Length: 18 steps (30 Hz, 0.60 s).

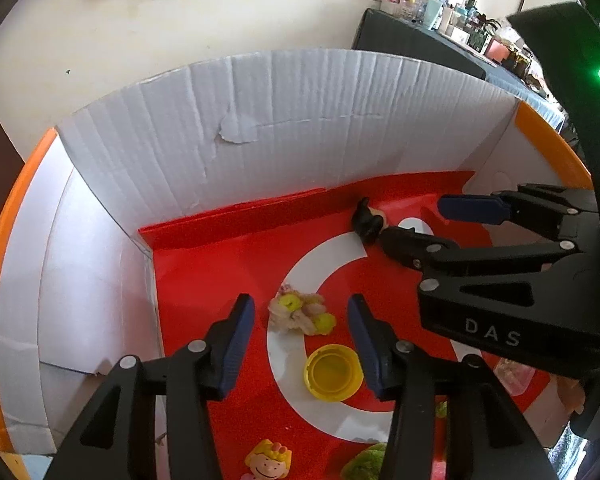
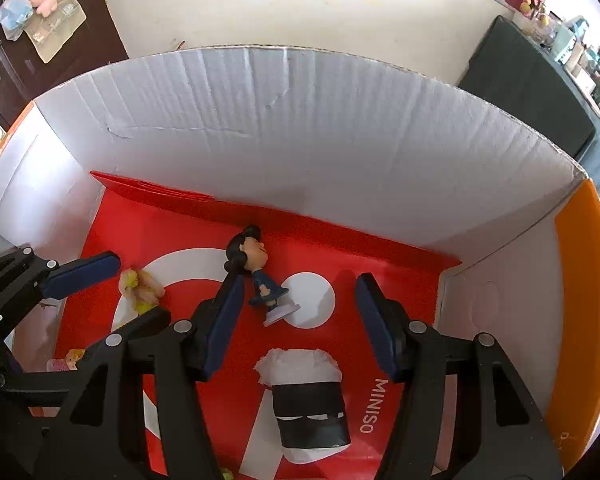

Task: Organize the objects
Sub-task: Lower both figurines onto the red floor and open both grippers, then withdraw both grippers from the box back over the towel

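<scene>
Both tools hang inside a white cardboard box (image 1: 260, 120) whose floor is a red and white printed sheet (image 1: 228, 264), and both point steeply down at it. The left tool (image 1: 300, 344) is released, its blue pads apart with nothing pressed between them; a yellow cap (image 1: 332, 372) lies open side up on the sheet just inside its right finger, and a pale fuzzy toy with yellow-green spots (image 1: 300, 314) lies just ahead of the fingertips. A blonde figurine (image 1: 268, 462) lies below the tool, near its base. The right tool (image 2: 300, 320) is likewise released and grips nothing; a black and white roll-shaped toy (image 2: 308, 408) lies between its fingers, clear of both pads, and a dark-haired figurine in a blue dress (image 2: 256, 272) lies on its side just ahead of the left fingertip.
</scene>
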### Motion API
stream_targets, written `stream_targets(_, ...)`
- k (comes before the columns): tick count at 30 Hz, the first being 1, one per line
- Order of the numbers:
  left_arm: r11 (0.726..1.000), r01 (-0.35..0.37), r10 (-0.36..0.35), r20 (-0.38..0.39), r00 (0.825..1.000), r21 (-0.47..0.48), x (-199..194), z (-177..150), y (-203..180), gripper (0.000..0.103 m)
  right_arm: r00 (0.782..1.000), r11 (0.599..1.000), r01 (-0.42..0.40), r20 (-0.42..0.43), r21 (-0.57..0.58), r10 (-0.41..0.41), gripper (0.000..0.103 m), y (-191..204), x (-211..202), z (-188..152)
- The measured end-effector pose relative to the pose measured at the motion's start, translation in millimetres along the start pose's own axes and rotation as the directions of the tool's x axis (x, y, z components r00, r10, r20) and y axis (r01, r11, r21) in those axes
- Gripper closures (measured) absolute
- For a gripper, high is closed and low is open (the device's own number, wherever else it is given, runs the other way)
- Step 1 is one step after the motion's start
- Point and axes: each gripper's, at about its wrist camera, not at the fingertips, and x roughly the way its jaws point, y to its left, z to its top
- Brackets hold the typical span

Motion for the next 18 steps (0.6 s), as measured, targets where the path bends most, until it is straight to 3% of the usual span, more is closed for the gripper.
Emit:
stream_targets(10,1.0,0.009,-0.009,0.021,1.0,-0.01,-2,3,-2,0.052,1.0,1.0,0.0,0.013,-0.004,0.0,0.046,-5,-16,-7)
stream_targets(12,1.0,0.013,-0.013,0.029,0.999,-0.011,-7,0,-3,0.052,1.0,1.0,-0.004,0.023,-0.002,0.004,0.046,-1,-24,-25)
stream_targets(18,1.0,0.016,-0.014,0.065,0.998,-0.02,-32,-12,-1,0.052,0.997,1.0,0.002,0.072,0.019,-0.004,0.046,-4,-60,-34)
